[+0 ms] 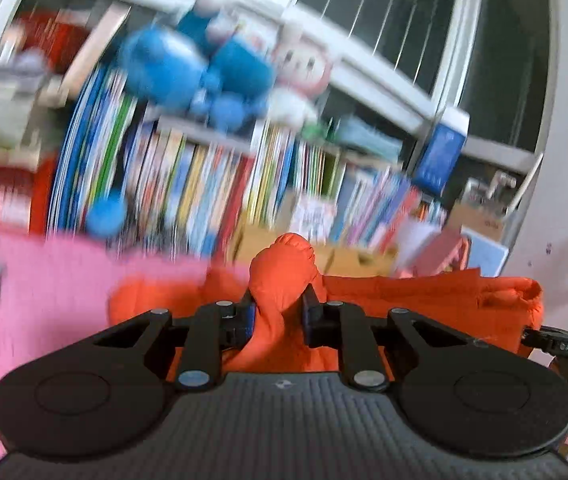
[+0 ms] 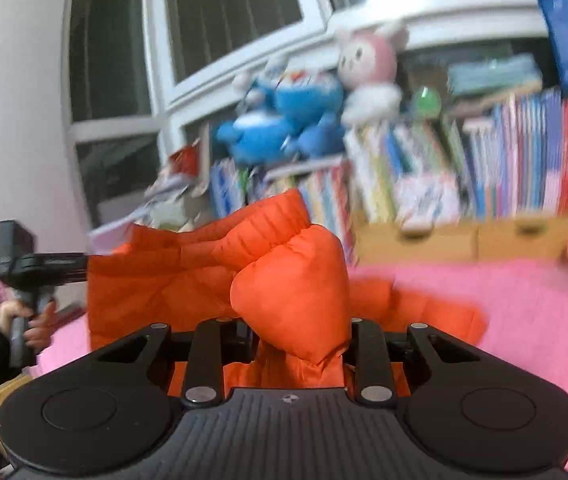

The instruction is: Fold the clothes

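An orange puffer jacket is held up in the air between both grippers, above a pink surface. My left gripper is shut on a bunched fold of the jacket that sticks up between its fingers. My right gripper is shut on a puffy bunch of the same jacket, which bulges over its fingers. The right gripper shows at the right edge of the left wrist view, and the left gripper with the hand holding it shows at the left of the right wrist view. Both views are motion-blurred.
A pink surface lies below the jacket. Behind it stands a bookshelf full of books, with blue plush toys and a pink-and-white plush rabbit on top. Windows lie behind. Wooden drawers sit under the books.
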Tool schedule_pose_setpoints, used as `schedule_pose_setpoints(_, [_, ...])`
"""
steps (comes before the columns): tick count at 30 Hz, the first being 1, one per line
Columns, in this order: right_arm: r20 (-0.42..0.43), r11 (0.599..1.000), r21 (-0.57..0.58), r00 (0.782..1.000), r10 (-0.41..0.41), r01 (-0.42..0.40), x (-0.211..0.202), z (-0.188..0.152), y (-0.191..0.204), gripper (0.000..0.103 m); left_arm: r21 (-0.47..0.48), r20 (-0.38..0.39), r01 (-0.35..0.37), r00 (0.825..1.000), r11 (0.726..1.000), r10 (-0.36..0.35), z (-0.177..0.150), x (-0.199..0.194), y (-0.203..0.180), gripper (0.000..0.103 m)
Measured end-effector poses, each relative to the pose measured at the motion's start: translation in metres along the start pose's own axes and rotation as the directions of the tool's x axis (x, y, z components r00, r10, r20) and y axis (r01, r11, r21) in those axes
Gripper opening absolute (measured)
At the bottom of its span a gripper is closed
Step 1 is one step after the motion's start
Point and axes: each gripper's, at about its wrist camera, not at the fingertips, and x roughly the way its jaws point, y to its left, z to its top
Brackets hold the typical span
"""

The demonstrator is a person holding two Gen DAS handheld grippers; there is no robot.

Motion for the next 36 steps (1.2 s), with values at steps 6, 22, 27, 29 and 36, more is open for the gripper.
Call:
schedule_pose_setpoints(6, [-0.007, 0.983, 0.072, 0.985, -0.17, 0.17, 0.085, 0.054, -0.043, 0.03, 0.11, -0.011, -0.2, 0.979, 0.974, 0.202, 0.039, 0.087, 0.025, 0.019])
schedule_pose_setpoints(22, [-0.138, 0.881, -0.124, 0.872, -0.47, 0.456, 0.222, 0.004, -0.077, 0.034, 0.241, -0.114, -0.442, 0.871, 0.864, 0.478, -0.019, 0.186, 0.087, 0.028])
schedule_pose_setpoints(27, [-0.058, 0.857, -0.211, 0.869, -0.491, 0.471, 0.228, 0.018, -0.069, 0.034, 0.279, -0.05, -0.485, 0.854, 0.829, 0.517, -0.011, 0.183, 0.083, 0.031])
schedule_pose_setpoints(29, [-0.103, 0.857, -0.208, 0.86, -0.499, 0.472, 0.24, 0.011, -0.077, 0.034, 0.29, -0.08, -0.492, 0.842, 0.821, 0.533, -0.013, 0.191, 0.087, 0.032])
schedule_pose_setpoints(36, [-0.217, 0.865, -0.115, 0.837, -0.502, 0.489, 0.252, -0.006, -0.107, 0.046, 0.378, -0.108, -0.581, 0.746, 0.721, 0.657, -0.036, 0.199, 0.11, 0.035])
